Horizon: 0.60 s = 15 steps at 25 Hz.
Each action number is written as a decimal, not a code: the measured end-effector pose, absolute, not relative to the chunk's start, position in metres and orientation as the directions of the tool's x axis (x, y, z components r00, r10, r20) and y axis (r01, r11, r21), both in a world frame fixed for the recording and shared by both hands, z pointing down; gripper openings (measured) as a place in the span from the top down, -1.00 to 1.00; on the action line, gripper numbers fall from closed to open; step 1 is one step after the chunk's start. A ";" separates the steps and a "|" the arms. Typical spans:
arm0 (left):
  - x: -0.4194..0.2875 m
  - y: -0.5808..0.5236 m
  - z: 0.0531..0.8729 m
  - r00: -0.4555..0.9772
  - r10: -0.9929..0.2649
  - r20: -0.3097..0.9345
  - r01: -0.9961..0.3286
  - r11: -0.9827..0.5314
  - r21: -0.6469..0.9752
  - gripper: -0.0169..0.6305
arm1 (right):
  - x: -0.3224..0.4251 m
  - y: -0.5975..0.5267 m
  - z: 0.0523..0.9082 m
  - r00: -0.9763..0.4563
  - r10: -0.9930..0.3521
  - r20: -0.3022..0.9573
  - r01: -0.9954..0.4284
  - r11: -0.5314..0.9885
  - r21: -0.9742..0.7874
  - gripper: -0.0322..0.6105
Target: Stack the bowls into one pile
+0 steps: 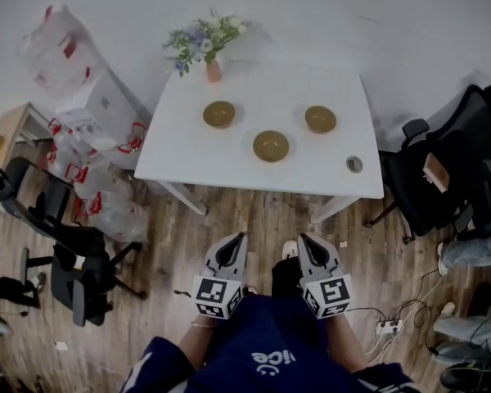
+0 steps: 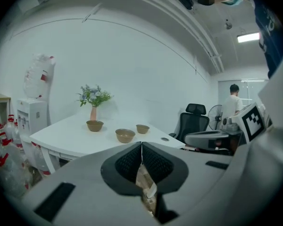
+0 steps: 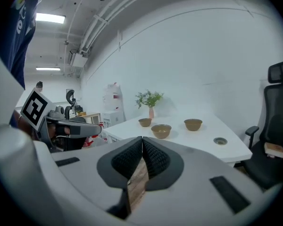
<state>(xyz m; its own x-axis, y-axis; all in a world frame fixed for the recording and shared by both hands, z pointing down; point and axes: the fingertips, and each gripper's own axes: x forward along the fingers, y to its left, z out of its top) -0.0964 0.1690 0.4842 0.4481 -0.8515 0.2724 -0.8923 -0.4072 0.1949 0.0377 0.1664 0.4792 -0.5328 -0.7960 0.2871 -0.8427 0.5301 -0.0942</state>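
Three brown bowls sit apart on the white table [image 1: 188, 158]: a left bowl [image 1: 218, 114], a middle bowl [image 1: 271, 146] nearer the front edge, and a right bowl [image 1: 320, 119]. The same bowls appear far ahead in the left gripper view as the left bowl [image 2: 95, 125], middle bowl [image 2: 125, 135] and right bowl [image 2: 142, 128], and in the right gripper view as [image 3: 145, 122], [image 3: 161, 131], [image 3: 193, 124]. My left gripper [image 1: 241, 237] and right gripper [image 1: 301, 237] hang over the wooden floor, short of the table, both shut and empty.
A pink vase of flowers [image 1: 213, 68] stands at the table's far edge. A small round grey object [image 1: 354, 164] lies near the front right corner. Black office chairs stand at right [image 1: 442, 170] and left [image 1: 74, 260]. Bags and a box [image 1: 90, 113] crowd the left.
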 end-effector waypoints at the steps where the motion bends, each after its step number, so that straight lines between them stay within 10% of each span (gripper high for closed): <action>1: -0.095 0.157 0.484 0.434 -0.859 0.271 -0.899 -0.392 0.196 0.89 | 0.040 0.152 0.479 -0.540 -0.790 0.288 -0.837 0.539 -0.093 0.83; 15: -0.057 0.024 0.462 0.291 -0.924 0.249 -0.954 -0.259 0.154 0.89 | 0.106 -0.003 0.474 -0.529 -0.776 0.343 -0.838 0.541 -0.069 0.83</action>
